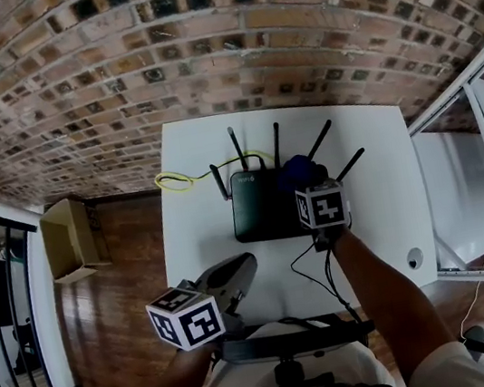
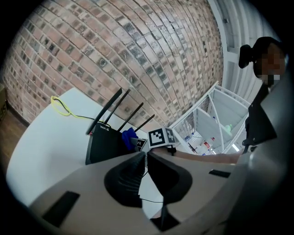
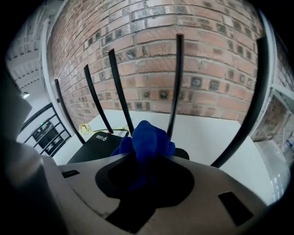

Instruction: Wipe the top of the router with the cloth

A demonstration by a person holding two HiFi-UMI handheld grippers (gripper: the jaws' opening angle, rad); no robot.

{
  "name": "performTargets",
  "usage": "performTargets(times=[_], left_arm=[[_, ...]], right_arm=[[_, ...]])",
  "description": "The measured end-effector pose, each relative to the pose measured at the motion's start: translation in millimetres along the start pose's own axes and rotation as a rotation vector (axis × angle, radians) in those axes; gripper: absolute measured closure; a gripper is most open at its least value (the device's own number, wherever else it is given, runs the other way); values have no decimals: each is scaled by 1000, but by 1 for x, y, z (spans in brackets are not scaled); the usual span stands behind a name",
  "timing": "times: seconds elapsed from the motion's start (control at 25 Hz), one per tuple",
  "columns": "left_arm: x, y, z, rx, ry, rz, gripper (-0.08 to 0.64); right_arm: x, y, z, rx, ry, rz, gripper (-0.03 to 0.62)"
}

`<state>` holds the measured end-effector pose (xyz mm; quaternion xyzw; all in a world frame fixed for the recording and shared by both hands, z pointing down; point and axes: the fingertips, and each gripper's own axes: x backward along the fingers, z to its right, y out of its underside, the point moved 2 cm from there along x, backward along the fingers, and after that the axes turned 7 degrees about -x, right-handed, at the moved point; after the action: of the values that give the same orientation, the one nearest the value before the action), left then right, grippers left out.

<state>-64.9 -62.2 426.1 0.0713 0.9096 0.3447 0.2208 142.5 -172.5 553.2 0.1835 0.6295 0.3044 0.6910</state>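
Note:
A black router (image 1: 258,208) with several upright antennas stands at the back middle of the white table (image 1: 195,214). My right gripper (image 1: 307,184) is over the router's right part, shut on a bunched blue cloth (image 1: 298,171). In the right gripper view the cloth (image 3: 148,143) bulges out between the jaws, above the router's top (image 3: 94,143). My left gripper (image 1: 240,274) hangs low at the table's near edge, left of the router, jaws together and empty. The left gripper view shows the router (image 2: 102,143), the cloth (image 2: 129,136) and my own closed tips (image 2: 145,155).
A yellow cable (image 1: 176,181) loops behind the router on the left. A thin black cable (image 1: 314,269) trails toward the near edge. A cardboard box (image 1: 68,240) sits on the wooden floor at left. White shelving (image 1: 471,186) stands to the right, a brick wall behind.

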Motion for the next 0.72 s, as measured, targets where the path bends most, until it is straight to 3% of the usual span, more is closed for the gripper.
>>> performTargets(times=[0.32,0.72], left_arm=[[-12,4,10,-17,21,-30,526],[-13,3,14,-28,28,-27,526]], right_arm=[[15,9,43,-91,80,21,463],[24,14,55,-55,127,14,463]])
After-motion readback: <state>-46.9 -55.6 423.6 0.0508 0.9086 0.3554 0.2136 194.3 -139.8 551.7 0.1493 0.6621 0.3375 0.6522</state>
